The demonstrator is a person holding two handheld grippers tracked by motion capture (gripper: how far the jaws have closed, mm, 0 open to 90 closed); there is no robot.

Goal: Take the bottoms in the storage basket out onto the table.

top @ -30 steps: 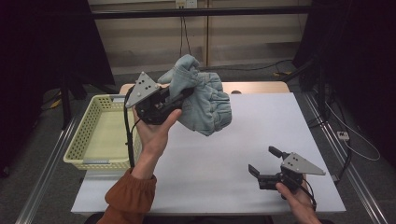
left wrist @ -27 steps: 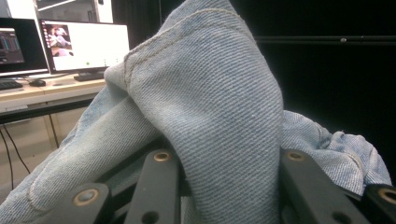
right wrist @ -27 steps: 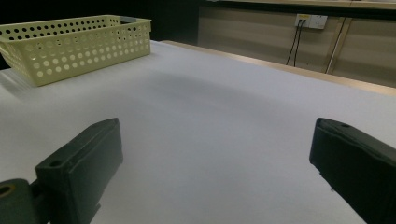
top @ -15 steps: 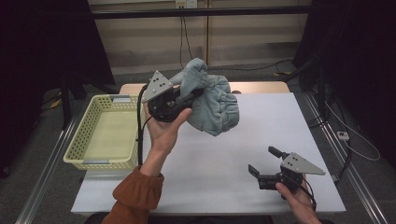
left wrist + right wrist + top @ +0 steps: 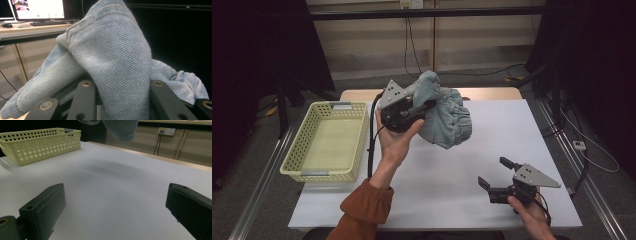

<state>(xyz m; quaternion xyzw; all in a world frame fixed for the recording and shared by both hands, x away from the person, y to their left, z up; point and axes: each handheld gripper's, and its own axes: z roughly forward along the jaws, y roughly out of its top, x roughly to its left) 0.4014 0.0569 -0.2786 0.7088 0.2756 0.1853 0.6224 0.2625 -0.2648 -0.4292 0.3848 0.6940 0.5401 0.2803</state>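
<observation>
Left tool [image 5: 424, 105] lifted above the table [image 5: 512, 130], jaws clamped on a bunched denim garment [image 5: 447, 115], apparently clear of the surface; right tool [image 5: 498, 176] low near front right, jaws spread, empty; yellow basket [image 5: 294, 155] left.

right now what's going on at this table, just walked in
A person is working with a gripper in each hand. The left gripper is shut on a bunched piece of light blue denim and holds it up in the air over the white table. The yellow perforated basket at the table's left side looks empty. The right gripper rests low near the table's front edge, jaws wide open and holding nothing.
</observation>
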